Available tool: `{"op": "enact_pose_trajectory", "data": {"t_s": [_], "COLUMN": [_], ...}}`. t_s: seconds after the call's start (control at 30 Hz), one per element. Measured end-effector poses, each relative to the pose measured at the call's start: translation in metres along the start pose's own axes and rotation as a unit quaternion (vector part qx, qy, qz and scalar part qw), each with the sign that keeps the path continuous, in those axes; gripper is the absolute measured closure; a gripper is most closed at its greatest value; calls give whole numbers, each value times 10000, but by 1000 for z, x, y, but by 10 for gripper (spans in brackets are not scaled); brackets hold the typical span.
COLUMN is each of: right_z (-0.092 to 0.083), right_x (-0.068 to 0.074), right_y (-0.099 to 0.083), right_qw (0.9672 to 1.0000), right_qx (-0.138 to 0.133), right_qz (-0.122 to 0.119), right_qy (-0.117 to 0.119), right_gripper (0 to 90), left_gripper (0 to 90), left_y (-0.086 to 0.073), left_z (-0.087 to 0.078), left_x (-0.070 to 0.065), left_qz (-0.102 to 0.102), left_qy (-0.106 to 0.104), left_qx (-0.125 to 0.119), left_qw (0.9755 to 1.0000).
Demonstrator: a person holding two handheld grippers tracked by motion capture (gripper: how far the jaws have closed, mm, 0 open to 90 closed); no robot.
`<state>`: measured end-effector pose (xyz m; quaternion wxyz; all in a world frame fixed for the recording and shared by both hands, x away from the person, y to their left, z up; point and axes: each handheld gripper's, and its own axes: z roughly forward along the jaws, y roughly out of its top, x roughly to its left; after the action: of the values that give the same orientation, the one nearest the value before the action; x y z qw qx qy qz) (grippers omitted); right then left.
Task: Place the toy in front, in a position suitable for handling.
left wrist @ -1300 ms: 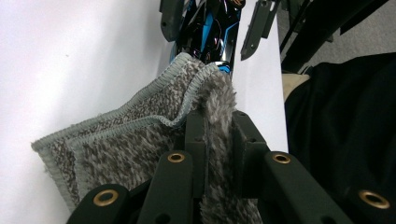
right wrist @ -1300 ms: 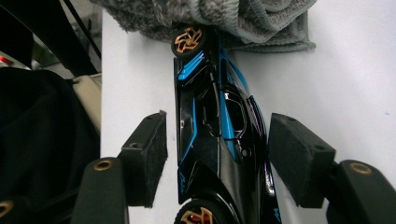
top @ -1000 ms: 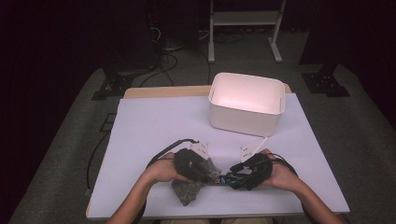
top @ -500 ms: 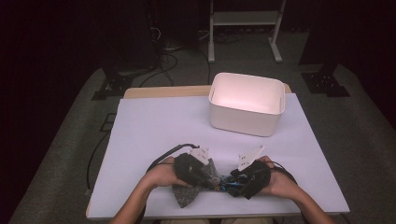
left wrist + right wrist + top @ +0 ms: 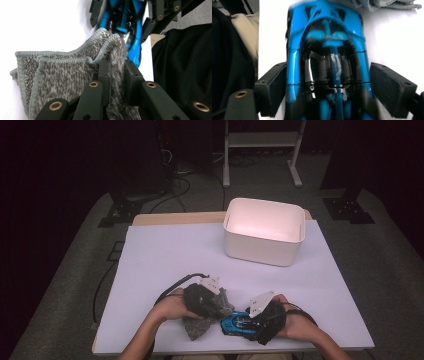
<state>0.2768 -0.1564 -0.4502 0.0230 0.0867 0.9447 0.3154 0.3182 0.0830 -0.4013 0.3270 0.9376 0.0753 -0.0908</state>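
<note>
Right gripper view is showing the right gripper (image 5: 337,85) with jaws just widened, straddling a glossy blue toy car (image 5: 327,50) without pressing it. The left gripper (image 5: 115,75) is pinching a grey knitted cloth (image 5: 62,75) over the white worktop (image 5: 165,250).

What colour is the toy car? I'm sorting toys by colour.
Bright blue with black parts: the toy car shows best in the right gripper view.

Near your edge of the white worktop (image 5: 165,265) you have a glossy blue toy car (image 5: 237,323) lying flat, with a folded grey knitted cloth (image 5: 201,329), pale-hemmed and bunched, touching its left end.
</note>
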Motion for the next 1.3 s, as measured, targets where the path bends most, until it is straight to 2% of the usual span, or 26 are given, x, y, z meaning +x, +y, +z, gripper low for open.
{"op": "enact_pose_trajectory", "data": {"t_s": [0.17, 0.3, 0.37, 0.43, 0.5, 0.6, 0.8, 0.83, 0.9, 1.03, 1.17, 1.2, 1.27, 1.3], "right_z": [-1, -2, -3, -4, -6, -9, -15, -16, -15, -15, -16, -16, -17, -18], "right_x": [-1, -2, -3, -4, -6, -8, -11, -11, -12, -13, -15, -15, -17, -17], "right_y": [-2, -3, -4, -5, -6, -7, -6, -6, -7, -7, -6, -7, -7, -7], "right_qw": [9998, 9997, 9990, 9989, 9985, 9972, 9955, 9953, 9954, 9951, 9947, 9946, 9942, 9942], "right_qx": [-102, -158, -260, -298, -353, -502, -689, -693, -684, -693, -710, -720, -720, -720], "right_qz": [131, 146, 267, 278, 314, 429, 516, 547, 548, 580, 629, 640, 691, 698], "right_qy": [90, 137, 231, 241, 282, 358, 393, 397, 397, 397, 384, 389, 391, 390], "right_gripper": [181, 181, 181, 180, 181, 189, 203, 203, 204, 204, 204, 204, 211, 211], "left_gripper": [785, 785, 785, 794, 815, 839, 839, 840, 839, 839, 837, 834, 824, 816], "left_y": [-6, -16, -21, -27, -36, -47, -63, -65, -70, -81, -94, -98, -109, -115], "left_z": [-7, -19, -26, -35, -49, -67, -112, -122, -136, -161, -165, -163, -154, -147], "left_x": [5, 9, 10, 11, 15, 17, 17, 17, 16, 13, 12, 13, 18, 20], "left_qz": [-42, -203, -260, -299, -427, -567, -696, -733, -794, -950, -1101, -1125, -1272, -1347], "left_qy": [107, 241, 350, 556, 726, 942, 1364, 1492, 1618, 1926, 2070, 2049, 2056, 2008], "left_qx": [47, -89, -121, -149, -313, -416, -583, -607, -597, -511, -324, -287, -181, -126], "left_qw": [9999, 9995, 9990, 9979, 9960, 9931, 9865, 9842, 9818, 9753, 9716, 9719, 9702, 9702]}}
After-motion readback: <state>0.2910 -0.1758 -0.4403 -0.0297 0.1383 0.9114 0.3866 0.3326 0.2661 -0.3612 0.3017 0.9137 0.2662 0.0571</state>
